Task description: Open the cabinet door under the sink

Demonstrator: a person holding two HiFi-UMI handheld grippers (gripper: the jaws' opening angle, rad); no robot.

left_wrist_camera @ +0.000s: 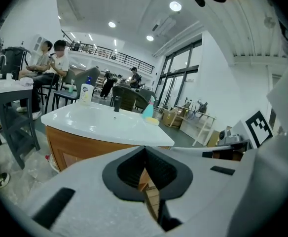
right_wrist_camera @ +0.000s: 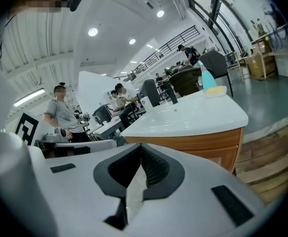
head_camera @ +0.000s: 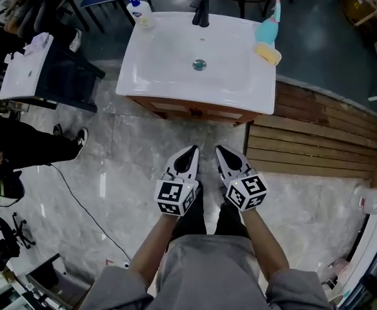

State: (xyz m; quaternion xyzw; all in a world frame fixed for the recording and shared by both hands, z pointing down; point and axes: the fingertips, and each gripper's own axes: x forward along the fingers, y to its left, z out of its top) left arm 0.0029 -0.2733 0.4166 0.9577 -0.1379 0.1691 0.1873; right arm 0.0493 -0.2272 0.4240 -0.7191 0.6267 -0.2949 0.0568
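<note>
The cabinet door (left_wrist_camera: pixel 60 154) sits in the wooden front of the cabinet (head_camera: pixel 195 112) that carries the white sink (head_camera: pixel 175 76), and it stands closed, flush with the wood around it. In the head view only a thin brown strip of this front shows under the basin's near rim. Both gripper views look at it from lower down and show the framed panels.

The left gripper (head_camera: pixel 192 150) and the right gripper (head_camera: pixel 219 149) are held side by side over the pale stone floor (head_camera: pixel 124 186). They are just apart from each other, near the cabinet without touching it, and their tips point toward it. The left gripper's (left_wrist_camera: pixel 145 149) jaws are together, their dark pads meeting at the tip with nothing between them. The right gripper's (right_wrist_camera: pixel 141 147) jaws are likewise pressed closed and empty. Each gripper has its marker cube at the rear, the left cube (head_camera: pixel 175 197) and the right cube (head_camera: pixel 246 192).

On the sink a black faucet (head_camera: pixel 201 11) rises at the far rim, in line with the drain (head_camera: pixel 199 64). A soap bottle (head_camera: pixel 140 10) stands at the far left corner. A blue bottle (head_camera: pixel 269 24) stands at the far right, with a yellow sponge (head_camera: pixel 268 53) just in front of it.

Wooden planks (head_camera: pixel 317 137) cover the floor to the right of the cabinet. To the left are a small table (head_camera: pixel 27 70) and the legs of a seated person (head_camera: pixel 27 144).
</note>
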